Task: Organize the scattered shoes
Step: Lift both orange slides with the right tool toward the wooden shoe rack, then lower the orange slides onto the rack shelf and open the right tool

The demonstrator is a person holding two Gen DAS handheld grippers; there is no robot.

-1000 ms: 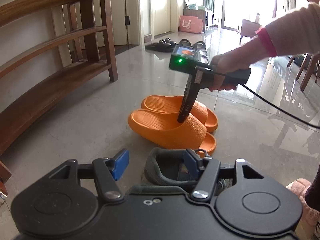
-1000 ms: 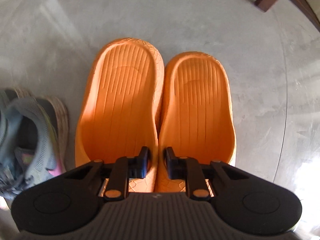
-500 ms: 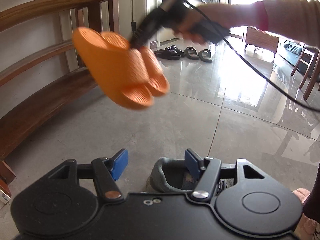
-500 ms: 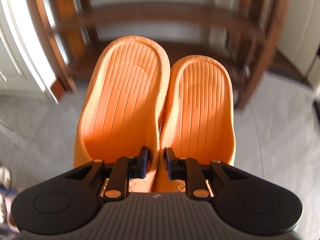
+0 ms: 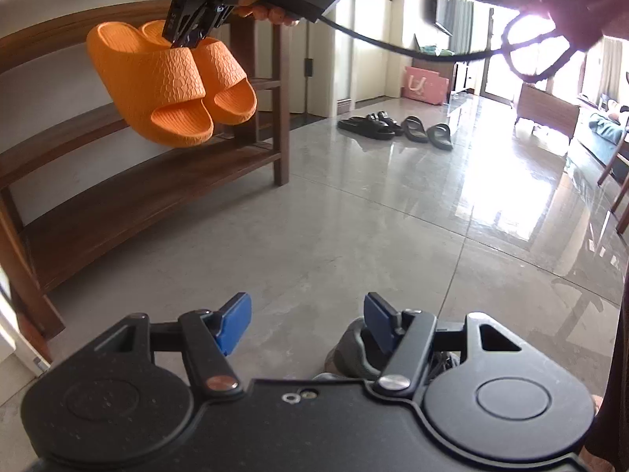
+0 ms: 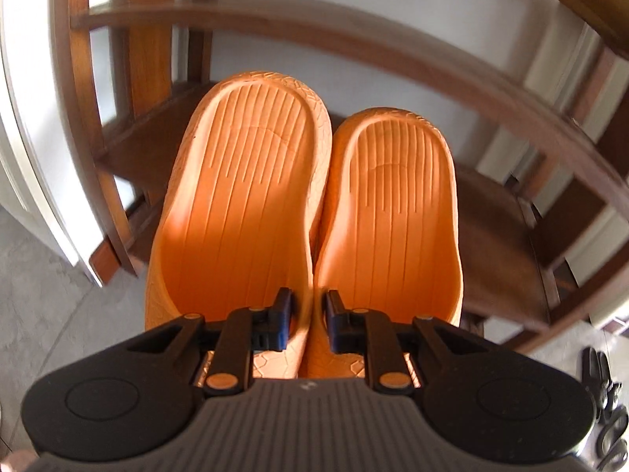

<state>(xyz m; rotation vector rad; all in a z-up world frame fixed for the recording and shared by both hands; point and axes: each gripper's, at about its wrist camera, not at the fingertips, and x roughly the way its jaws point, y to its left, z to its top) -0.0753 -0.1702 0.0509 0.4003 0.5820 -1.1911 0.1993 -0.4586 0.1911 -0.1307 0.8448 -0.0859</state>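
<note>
In the upper left of the left view, the right gripper point(image 5: 184, 41) pinches both orange slippers point(image 5: 165, 86) in midair, toes slanting down before the shelf point(image 5: 118, 204), while the left gripper point(image 5: 306, 324) gapes empty.

- A pink paper bag point(image 5: 426, 83) with a white emblem leans against the far wall, near a doorway.
- The polished grey floor point(image 5: 354, 228) carries bright window glare on the right side.
- A wall-mounted screen point(image 5: 442, 19) hangs in the bright far room.
- A low wooden cabinet point(image 5: 546, 108) stands beyond the glare, by the window.
- Wooden chair legs point(image 5: 621, 192) show at the right edge.
- A black cable point(image 5: 393, 43) arcs across the upper part of the left wrist view.
- A white wall point(image 6: 354, 39) lies behind the wooden framework.
</note>
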